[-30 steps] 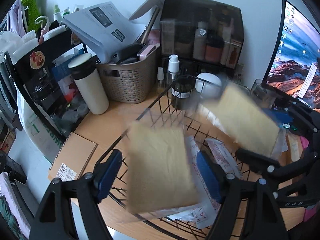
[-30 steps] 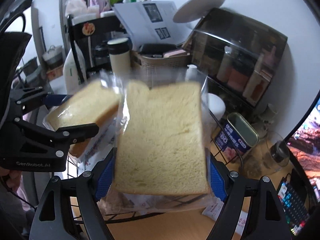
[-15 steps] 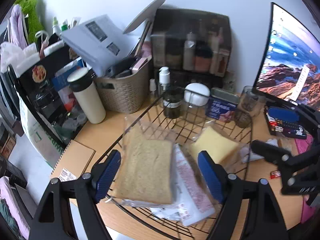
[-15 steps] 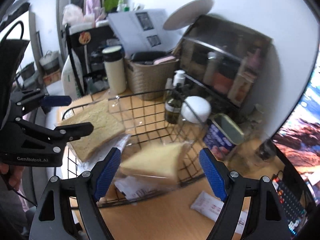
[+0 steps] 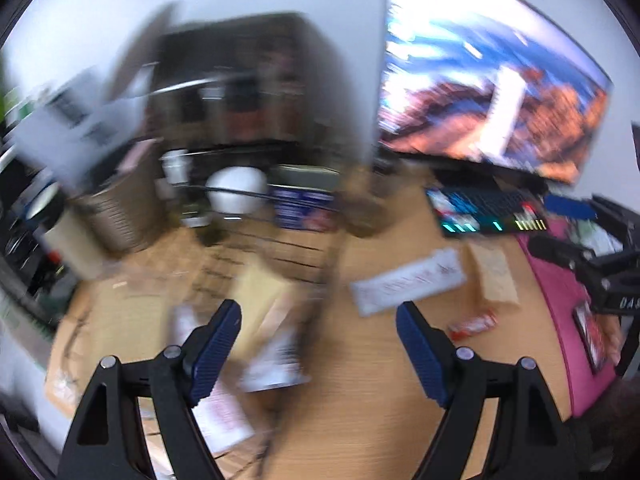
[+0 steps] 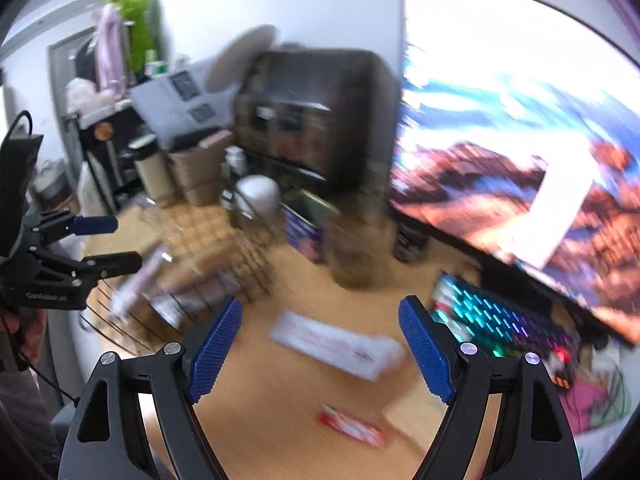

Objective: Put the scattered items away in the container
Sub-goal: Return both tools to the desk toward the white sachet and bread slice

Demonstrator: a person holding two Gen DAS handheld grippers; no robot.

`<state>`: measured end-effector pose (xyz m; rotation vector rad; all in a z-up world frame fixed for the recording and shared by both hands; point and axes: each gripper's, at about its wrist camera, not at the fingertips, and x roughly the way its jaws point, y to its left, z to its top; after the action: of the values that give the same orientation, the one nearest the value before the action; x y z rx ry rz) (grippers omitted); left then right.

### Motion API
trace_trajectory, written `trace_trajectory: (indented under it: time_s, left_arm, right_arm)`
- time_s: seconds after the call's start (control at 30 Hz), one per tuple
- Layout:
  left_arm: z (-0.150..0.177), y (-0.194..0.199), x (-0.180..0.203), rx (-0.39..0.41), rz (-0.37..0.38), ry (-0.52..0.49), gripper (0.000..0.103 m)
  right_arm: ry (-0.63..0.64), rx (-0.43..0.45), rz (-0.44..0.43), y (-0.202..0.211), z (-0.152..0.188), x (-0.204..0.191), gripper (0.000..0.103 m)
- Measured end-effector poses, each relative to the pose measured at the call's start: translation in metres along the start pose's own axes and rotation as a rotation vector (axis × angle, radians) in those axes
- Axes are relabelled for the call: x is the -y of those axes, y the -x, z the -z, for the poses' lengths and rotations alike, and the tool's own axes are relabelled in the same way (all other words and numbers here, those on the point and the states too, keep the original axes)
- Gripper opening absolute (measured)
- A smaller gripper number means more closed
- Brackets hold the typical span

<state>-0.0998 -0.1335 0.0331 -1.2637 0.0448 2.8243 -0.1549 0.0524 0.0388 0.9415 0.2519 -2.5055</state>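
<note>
Both frames are pretty smeared, so details are rough. In the left wrist view the left gripper [image 5: 318, 354] sits at the bottom with its blue pads spread wide and nothing between them, just bare wooden desk [image 5: 360, 400] underneath. The wire basket [image 5: 256, 240] is centre-left, with a bagged bread slice [image 5: 260, 300] and some white packets lying inside it. A long white packet [image 5: 408, 286] lies on the desk right of centre, a small red wrapper [image 5: 472, 324] lower right of it. In the right wrist view the right gripper [image 6: 320, 352] is also gaping open and empty, hanging over that same white packet [image 6: 336, 344], with the red wrapper [image 6: 352, 426] near the bottom. The basket [image 6: 192, 264] is at mid-left. Monitor [image 6: 520, 160] and lit keyboard [image 6: 500, 324] fill the right side.
</note>
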Motion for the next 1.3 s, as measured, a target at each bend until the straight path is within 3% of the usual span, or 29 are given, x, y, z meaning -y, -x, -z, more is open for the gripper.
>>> trace_trajectory:
  time_s: [0.1, 0.27, 0.33, 0.47, 0.67, 0.87, 0.97, 1.03, 1.1, 1.13, 1.23, 1.3]
  left_arm:
    - [-0.002, -0.029, 0.047, -0.032, 0.053, -0.146, 0.082]
    - [-0.002, -0.085, 0.107, -0.085, -0.048, -0.365, 0.082]
    - [0.000, -0.102, 0.117, -0.116, -0.044, -0.406, 0.082]
    - [0.003, -0.133, 0.123, -0.186, -0.023, -0.422, 0.082]
    - [-0.001, -0.156, 0.114, -0.201, -0.030, -0.407, 0.082]
    - [-0.002, -0.175, 0.105, -0.234, -0.006, -0.389, 0.082]
    - [-0.002, -0.184, 0.100, -0.248, 0.011, -0.379, 0.082]
    - [-0.003, -0.191, 0.093, -0.279, 0.071, -0.322, 0.082]
    - [-0.005, -0.190, 0.084, -0.265, 0.100, -0.262, 0.077]
    - [-0.006, -0.189, 0.080, -0.261, 0.094, -0.250, 0.070]
    - [-0.008, -0.185, 0.072, -0.272, 0.111, -0.218, 0.032]
    - [-0.006, -0.182, 0.069, -0.276, 0.139, -0.199, 0.025]
  right_arm:
    - [-0.059, -0.021, 0.035, 0.005, 0.025, 0.033, 0.082]
    - [-0.163, -0.051, 0.063, 0.011, 0.062, 0.084, 0.082]
    - [-0.179, -0.064, 0.074, 0.009, 0.070, 0.096, 0.082]
    - [-0.189, -0.092, 0.097, 0.003, 0.082, 0.117, 0.082]
    - [-0.171, -0.217, 0.058, -0.041, 0.099, 0.109, 0.082]
    - [-0.390, -0.252, 0.037, -0.080, 0.106, 0.124, 0.082]
    - [-0.466, -0.263, 0.069, -0.093, 0.104, 0.131, 0.082]
    - [-0.478, -0.275, 0.102, -0.102, 0.100, 0.132, 0.082]
    - [-0.485, -0.285, 0.131, -0.111, 0.099, 0.133, 0.082]
    - [-0.483, -0.290, 0.142, -0.114, 0.098, 0.132, 0.082]
    - [-0.468, -0.294, 0.193, -0.121, 0.095, 0.129, 0.082]
    - [-0.466, -0.315, 0.213, -0.127, 0.095, 0.127, 0.082]
